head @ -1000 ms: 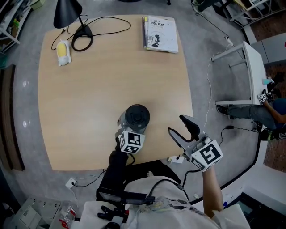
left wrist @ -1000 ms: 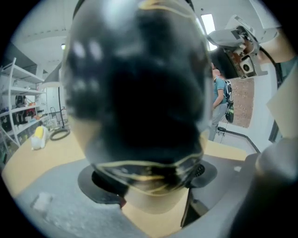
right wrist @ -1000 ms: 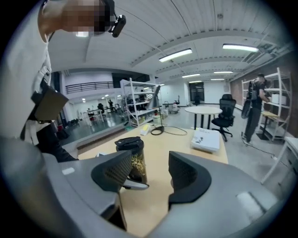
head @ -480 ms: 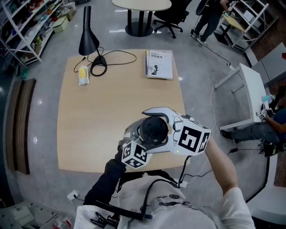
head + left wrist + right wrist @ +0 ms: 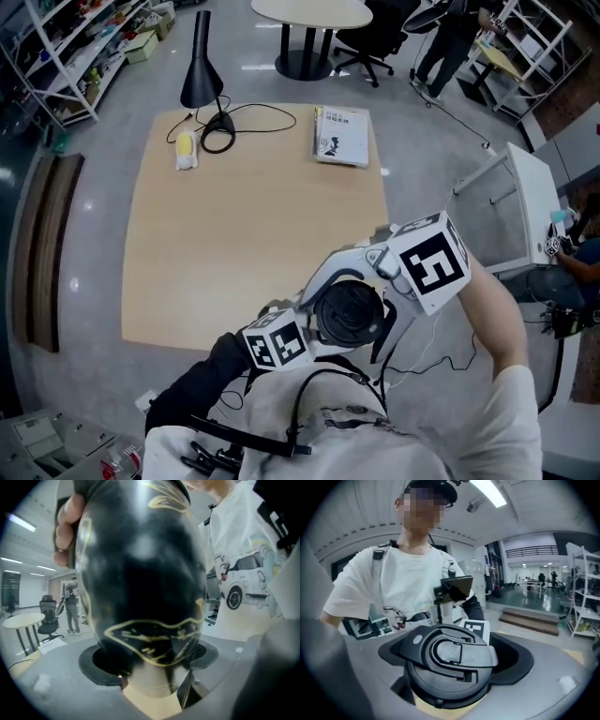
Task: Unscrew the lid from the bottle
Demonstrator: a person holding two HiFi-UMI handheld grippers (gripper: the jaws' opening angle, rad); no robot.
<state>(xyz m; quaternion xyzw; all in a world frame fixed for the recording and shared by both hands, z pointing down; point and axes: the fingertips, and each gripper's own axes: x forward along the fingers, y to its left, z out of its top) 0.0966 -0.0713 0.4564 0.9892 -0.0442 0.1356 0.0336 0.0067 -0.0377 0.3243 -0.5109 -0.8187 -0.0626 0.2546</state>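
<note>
A black bottle (image 5: 140,573) with gold line drawings is held up in front of my chest, off the table. My left gripper (image 5: 150,667) is shut on its body, and its marker cube (image 5: 277,342) shows below the bottle. The bottle's round black lid (image 5: 349,317) with a flip handle faces the head camera. My right gripper (image 5: 452,667) has just been opening its jaws. They now stand open on either side of the lid (image 5: 445,660), with a dark gap showing at the right pad. Its white fingers (image 5: 319,281) arc around the lid.
The wooden table (image 5: 234,234) lies beyond the grippers with a black lamp (image 5: 202,66), its cable, a yellow object (image 5: 186,150) and a book (image 5: 341,136) along its far edge. A white side table (image 5: 525,206) stands right, shelves (image 5: 56,56) far left.
The bottle has risen from the table toward my chest with the left gripper. My right gripper swung in from the right, turned over, and its jaws came around the lid.
</note>
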